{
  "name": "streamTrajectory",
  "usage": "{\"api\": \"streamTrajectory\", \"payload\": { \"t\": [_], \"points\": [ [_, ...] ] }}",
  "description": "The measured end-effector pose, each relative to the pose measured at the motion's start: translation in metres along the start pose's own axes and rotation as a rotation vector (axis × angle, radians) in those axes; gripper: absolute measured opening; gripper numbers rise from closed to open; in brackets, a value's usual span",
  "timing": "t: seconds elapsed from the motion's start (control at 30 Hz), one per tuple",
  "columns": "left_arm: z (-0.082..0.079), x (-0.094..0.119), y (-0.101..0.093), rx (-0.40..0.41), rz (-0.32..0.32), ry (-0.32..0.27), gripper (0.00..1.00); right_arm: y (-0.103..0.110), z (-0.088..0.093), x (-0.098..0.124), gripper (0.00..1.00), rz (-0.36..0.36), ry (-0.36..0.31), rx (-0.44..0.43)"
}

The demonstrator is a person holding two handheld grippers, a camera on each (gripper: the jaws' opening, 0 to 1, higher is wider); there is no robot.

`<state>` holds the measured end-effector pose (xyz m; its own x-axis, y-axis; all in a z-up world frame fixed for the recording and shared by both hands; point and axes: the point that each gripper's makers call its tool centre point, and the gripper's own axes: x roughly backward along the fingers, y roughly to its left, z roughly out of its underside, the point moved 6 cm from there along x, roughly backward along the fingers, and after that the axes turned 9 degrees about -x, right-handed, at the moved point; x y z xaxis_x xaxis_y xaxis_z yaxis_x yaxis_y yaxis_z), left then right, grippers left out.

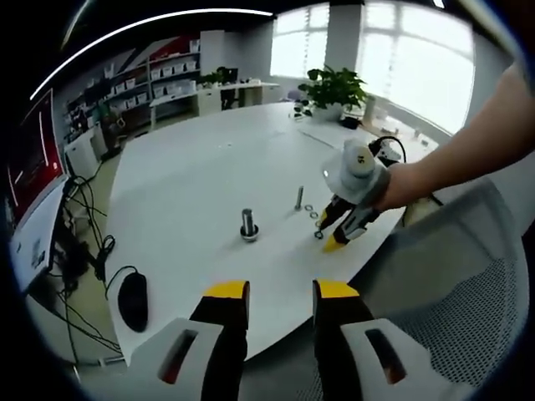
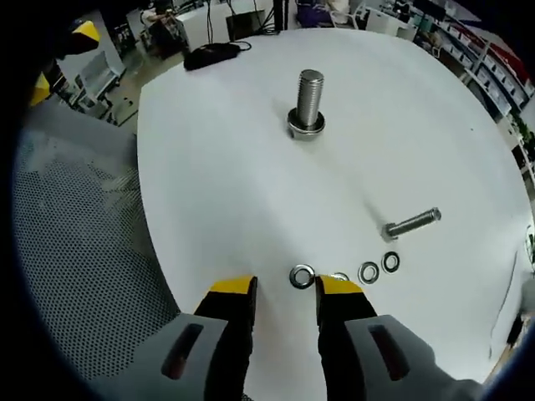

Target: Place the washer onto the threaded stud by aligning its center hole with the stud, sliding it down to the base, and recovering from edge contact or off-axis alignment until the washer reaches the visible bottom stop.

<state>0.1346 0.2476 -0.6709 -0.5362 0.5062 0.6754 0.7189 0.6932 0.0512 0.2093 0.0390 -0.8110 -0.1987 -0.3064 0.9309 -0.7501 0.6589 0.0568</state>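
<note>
Right gripper view, bottom centre: your right gripper (image 2: 285,291), yellow-tipped black jaws, was parted with nothing between them, hovering just short of the row of small silver steel washers (image 2: 302,276) at lower centre. The nearest washer sat right at the gap and one looked partly hidden behind the right jaw tip; two more lay to the right. All were flat on the white round table (image 2: 217,184). Just past them, at right centre, a slimmer silver bolt (image 2: 412,223) lay on its side. Further up, at top centre, the thick upright threaded steel stud (image 2: 309,104) stood on its base, well apart from the washers; a ring seemed to sit at its foot, but I could not tell whether it was a washer or part of the base.

Left gripper view, bottom: your left gripper (image 1: 281,292) was also open and empty, back off the table edge. A black computer mouse (image 1: 132,301) lay at lower left.

Progress: early, I judged. No washer gripped. Pick, carry, align and slide down were all left.

No readable writing or brand.
</note>
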Motion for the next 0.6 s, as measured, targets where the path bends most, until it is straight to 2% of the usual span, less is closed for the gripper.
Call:
{"api": "streamTrajectory", "payload": {
  "t": [0.07, 0.17, 0.27, 0.3, 0.37, 0.5, 0.6],
  "points": [
    [0.0, -0.001, 0.0, -0.008, 0.002, 0.002, 0.28, -0.002, -0.001, -0.001, 0.28, -0.015, -0.006, 0.029],
    [-0.001, -0.001, 0.001, -0.013, -0.008, 0.005, 0.28, -0.005, -0.004, -0.002, 0.25, -0.018, 0.021, 0.04],
    [0.0, -0.001, 0.001, -0.02, -0.01, 0.011, 0.28, -0.008, -0.006, -0.001, 0.21, -0.022, 0.072, 0.108],
    [-0.001, -0.002, 0.0, -0.03, -0.012, 0.015, 0.28, -0.009, -0.007, -0.002, 0.19, -0.026, 0.076, 0.123],
    [-0.003, -0.002, -0.003, -0.098, -0.025, 0.018, 0.27, -0.012, -0.008, -0.003, 0.16, -0.038, 0.085, 0.168],
    [-0.003, -0.005, -0.008, -0.126, -0.028, 0.034, 0.27, -0.013, -0.008, -0.001, 0.16, -0.079, 0.113, 0.218],
    [0.001, -0.007, -0.005, -0.115, -0.026, 0.061, 0.27, -0.014, -0.008, -0.002, 0.16, -0.1, 0.114, 0.291]
  ]
}}
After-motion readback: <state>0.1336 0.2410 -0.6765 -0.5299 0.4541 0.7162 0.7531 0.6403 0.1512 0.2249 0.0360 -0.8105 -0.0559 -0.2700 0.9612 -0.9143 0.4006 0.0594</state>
